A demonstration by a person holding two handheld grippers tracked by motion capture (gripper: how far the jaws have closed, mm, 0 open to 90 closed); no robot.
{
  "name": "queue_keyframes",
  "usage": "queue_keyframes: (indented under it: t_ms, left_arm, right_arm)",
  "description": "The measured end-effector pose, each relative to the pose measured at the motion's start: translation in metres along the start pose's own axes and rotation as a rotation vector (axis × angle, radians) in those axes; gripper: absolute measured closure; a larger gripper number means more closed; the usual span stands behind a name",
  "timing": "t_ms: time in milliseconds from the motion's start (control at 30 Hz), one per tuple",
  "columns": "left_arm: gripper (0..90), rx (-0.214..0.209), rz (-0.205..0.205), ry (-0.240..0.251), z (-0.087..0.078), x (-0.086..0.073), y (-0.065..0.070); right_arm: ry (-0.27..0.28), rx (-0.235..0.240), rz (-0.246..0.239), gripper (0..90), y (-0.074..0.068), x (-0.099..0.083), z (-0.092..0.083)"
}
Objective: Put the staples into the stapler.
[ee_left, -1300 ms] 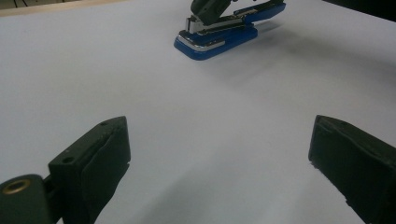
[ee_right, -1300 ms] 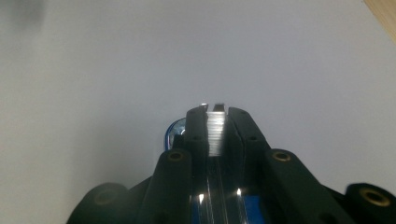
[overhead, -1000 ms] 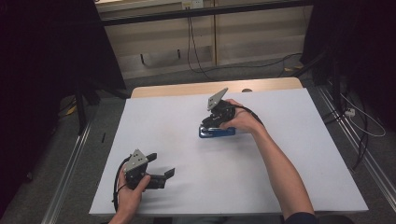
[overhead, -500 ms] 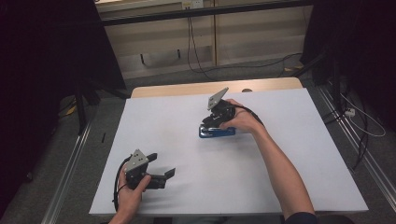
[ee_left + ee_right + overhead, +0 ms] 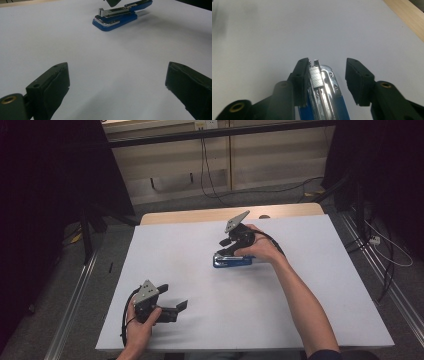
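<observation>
A blue stapler (image 5: 232,261) with a chrome top lies flat on the white table (image 5: 310,270), right of centre. My right gripper (image 5: 223,249) hangs over its front end, tilted down. In the right gripper view the stapler (image 5: 322,85) lies between the jaws of that gripper (image 5: 327,63), which have just been opening. The left pad rests against the metal and the right pad stands clear, so nothing is gripped. My left gripper (image 5: 174,296) sits low near the front left edge, wide open and empty (image 5: 118,67). The stapler (image 5: 116,17) is far ahead of it.
A wooden strip (image 5: 200,215) runs along the table's far edge. Metal rails (image 5: 75,290) flank both sides of the table. Cables (image 5: 385,245) lie on the floor at the right and behind.
</observation>
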State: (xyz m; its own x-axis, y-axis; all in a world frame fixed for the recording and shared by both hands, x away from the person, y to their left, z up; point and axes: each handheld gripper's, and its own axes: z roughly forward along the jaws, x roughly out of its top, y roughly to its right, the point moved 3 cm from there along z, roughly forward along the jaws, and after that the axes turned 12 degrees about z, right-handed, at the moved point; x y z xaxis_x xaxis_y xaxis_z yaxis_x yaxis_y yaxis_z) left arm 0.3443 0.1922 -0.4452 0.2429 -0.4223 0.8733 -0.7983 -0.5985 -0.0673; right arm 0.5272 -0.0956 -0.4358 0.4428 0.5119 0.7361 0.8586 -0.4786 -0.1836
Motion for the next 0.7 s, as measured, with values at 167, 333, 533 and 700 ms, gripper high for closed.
queue_keyframes:
  t_ms: [167,333,533,700]
  left_arm:
    - [5.7,0.001,0.0,0.0,0.0,0.0,-0.001]
    - [5.7,0.008,-0.004,-0.001,0.0,0.0,-0.001]
    - [5.3,0.015,-0.01,-0.001,-0.001,0.0,-0.002]
    - [5.2,0.018,-0.013,-0.002,-0.001,-0.001,-0.002]
  right_arm:
    - [0.016,-0.008,0.075,44.4,-0.002,-0.004,0.0]
    - [0.059,-0.036,0.117,32.9,-0.005,-0.006,0.002]
    - [0.117,-0.078,0.171,19.5,-0.008,-0.008,-0.003]
    - [0.147,-0.122,0.205,15.6,-0.007,-0.013,-0.008]
